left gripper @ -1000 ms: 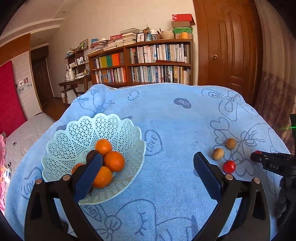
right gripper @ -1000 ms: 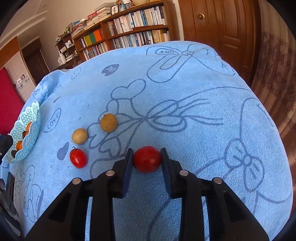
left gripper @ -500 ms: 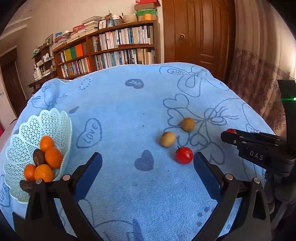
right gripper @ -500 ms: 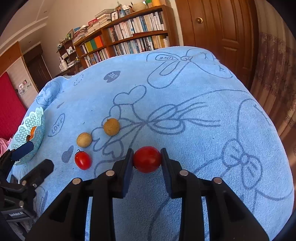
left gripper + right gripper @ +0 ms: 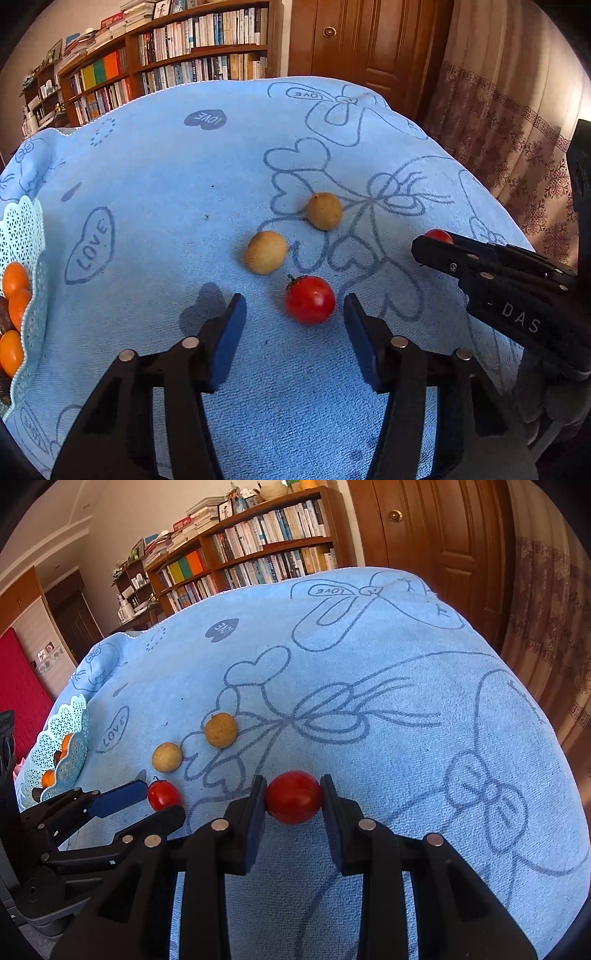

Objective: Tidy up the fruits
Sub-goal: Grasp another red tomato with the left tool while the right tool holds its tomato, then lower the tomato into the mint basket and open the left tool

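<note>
The right gripper (image 5: 293, 797) is clamped on a red tomato (image 5: 293, 796) just above the blue cloth (image 5: 369, 701). The left gripper (image 5: 294, 325) stands wide, a second tomato (image 5: 310, 300) between its tips, near two brown fruits (image 5: 266, 252). The basket (image 5: 26, 236) sits far left.

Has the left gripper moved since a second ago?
Yes. The left gripper swung right, away from the basket, and now brackets the tomato.

Left tongs (image 5: 294, 321) spread wide; right tongs (image 5: 293, 797) clamped together.
</note>
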The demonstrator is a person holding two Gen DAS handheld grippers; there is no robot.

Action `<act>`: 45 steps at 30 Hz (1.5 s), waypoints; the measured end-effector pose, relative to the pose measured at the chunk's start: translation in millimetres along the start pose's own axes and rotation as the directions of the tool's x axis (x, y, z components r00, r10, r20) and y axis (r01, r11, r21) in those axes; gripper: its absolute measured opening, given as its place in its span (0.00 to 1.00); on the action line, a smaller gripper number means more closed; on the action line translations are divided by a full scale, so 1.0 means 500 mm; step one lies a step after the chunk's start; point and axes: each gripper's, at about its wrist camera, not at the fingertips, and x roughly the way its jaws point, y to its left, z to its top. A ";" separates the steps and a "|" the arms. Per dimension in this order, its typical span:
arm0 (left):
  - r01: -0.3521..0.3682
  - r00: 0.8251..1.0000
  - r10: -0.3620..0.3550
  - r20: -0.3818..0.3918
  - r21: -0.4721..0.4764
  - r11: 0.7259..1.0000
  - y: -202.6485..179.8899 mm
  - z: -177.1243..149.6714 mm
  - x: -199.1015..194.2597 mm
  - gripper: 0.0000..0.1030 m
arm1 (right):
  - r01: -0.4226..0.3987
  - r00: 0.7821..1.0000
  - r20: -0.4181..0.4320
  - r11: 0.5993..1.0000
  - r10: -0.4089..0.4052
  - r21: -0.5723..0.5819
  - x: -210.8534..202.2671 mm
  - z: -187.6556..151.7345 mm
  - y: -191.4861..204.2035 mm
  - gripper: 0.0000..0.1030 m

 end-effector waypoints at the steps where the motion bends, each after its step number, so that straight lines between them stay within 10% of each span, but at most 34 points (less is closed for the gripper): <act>1: 0.004 1.000 -0.004 -0.002 -0.003 1.000 0.000 0.002 0.003 0.52 | 0.001 1.000 0.001 1.000 -0.001 -0.002 0.000 0.000 0.001 0.29; 7: 0.032 0.999 -0.032 0.006 -0.009 0.999 0.001 0.002 0.004 0.27 | 0.002 1.000 0.002 1.000 -0.002 -0.003 0.000 0.000 0.002 0.29; 26: -0.069 0.988 0.072 0.138 -0.024 0.997 0.016 -0.015 -0.090 0.27 | -0.021 0.999 0.043 1.000 0.021 0.002 -0.016 0.001 0.000 0.29; 45: -0.282 0.917 0.338 0.212 -0.258 0.924 0.210 -0.043 -0.223 0.27 | -0.028 0.998 0.054 1.000 0.028 -0.006 -0.024 -0.004 0.006 0.29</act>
